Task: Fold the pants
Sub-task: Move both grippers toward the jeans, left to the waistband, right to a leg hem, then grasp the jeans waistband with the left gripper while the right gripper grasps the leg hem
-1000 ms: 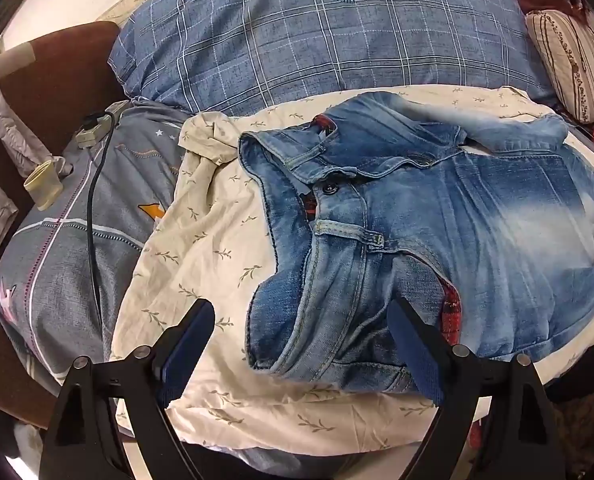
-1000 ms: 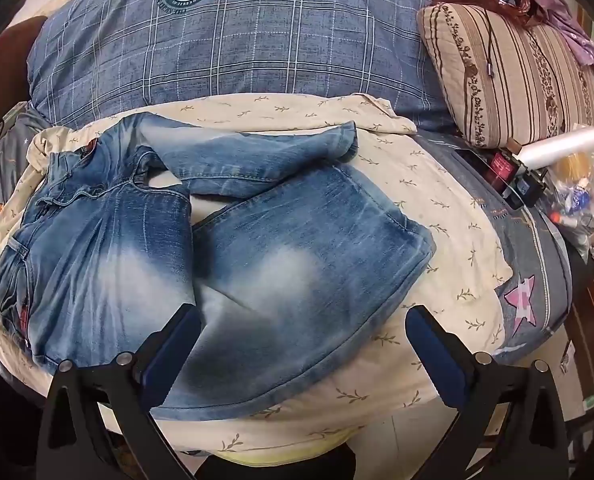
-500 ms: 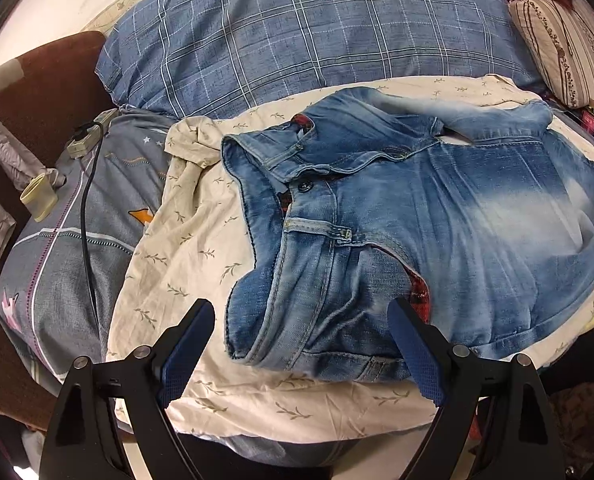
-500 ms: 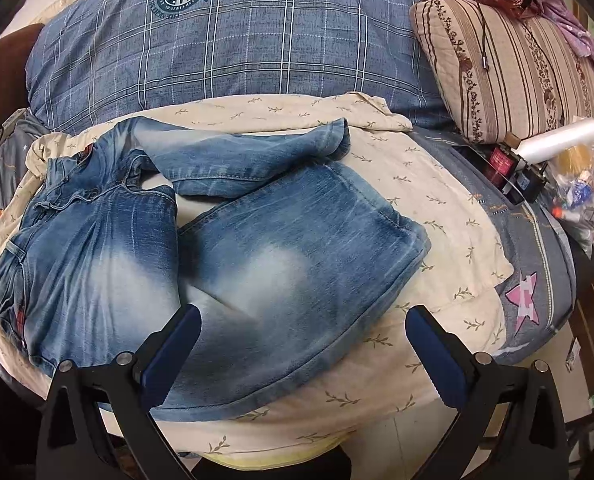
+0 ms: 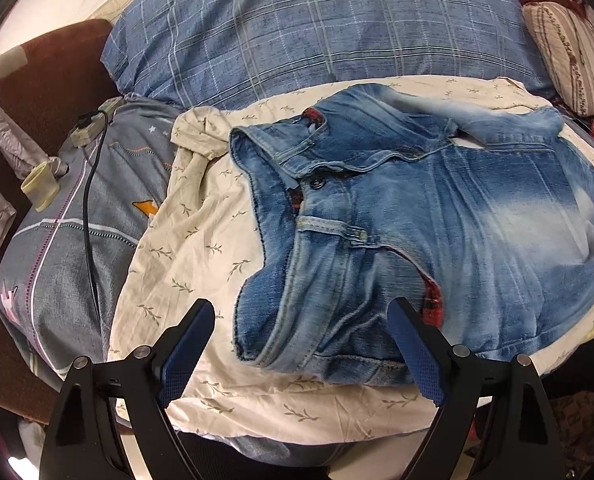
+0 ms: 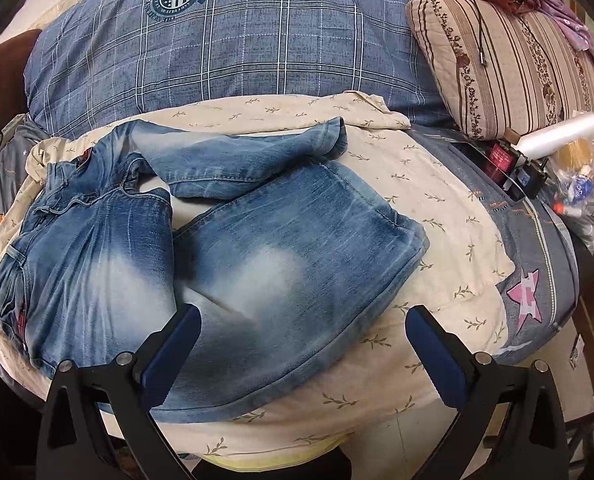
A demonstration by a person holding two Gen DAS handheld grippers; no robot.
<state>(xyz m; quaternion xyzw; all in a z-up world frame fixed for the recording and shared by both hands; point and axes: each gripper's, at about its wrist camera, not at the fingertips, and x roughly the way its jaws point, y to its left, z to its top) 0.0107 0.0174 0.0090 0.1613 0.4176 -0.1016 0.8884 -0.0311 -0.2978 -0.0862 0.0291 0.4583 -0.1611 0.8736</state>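
Faded blue jeans (image 5: 437, 232) lie partly folded on a cream leaf-print sheet (image 5: 193, 240), waistband to the left and legs doubled to the right. In the right wrist view the jeans (image 6: 257, 248) show one leg lying across the back and the folded legs in front. My left gripper (image 5: 303, 344) is open and empty, hovering over the near edge of the waistband end. My right gripper (image 6: 303, 350) is open and empty, above the near edge of the folded legs.
A big blue plaid pillow (image 5: 317, 28) lies behind the jeans. A striped pillow (image 6: 509, 60) sits at the back right, with a plastic roll (image 6: 557, 136) and small items beside it. A black cable (image 5: 91, 208) runs over the grey quilt on the left.
Both grippers stay open and empty. Both views have shifted slightly over the jeans, which appear a little lower and more centred in each. The jeans have not moved.
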